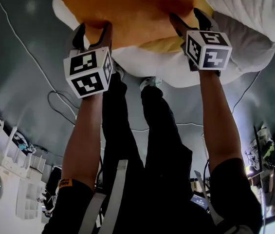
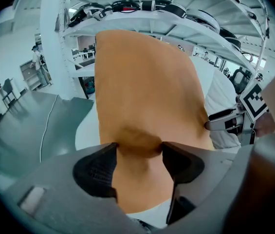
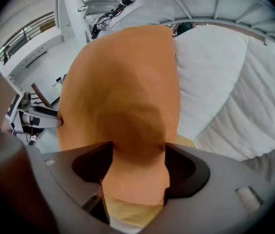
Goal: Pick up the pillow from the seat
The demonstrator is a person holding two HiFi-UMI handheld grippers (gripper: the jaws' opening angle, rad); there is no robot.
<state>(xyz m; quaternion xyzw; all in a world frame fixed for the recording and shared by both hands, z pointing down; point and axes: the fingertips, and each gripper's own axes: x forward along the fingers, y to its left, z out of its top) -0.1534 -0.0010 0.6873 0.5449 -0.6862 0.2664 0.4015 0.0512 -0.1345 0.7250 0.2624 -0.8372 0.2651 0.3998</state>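
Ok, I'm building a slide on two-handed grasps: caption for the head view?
Left gripper and right gripper, jaws opening, each with an edge of the orange pillow between its jaws.

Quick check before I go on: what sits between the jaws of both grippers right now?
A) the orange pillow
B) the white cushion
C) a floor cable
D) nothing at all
A: in both gripper views the orange pillow fills the gap between the jaws of the left gripper and the right gripper. It is dented at the jaw tips, and both sets of jaws are opening.
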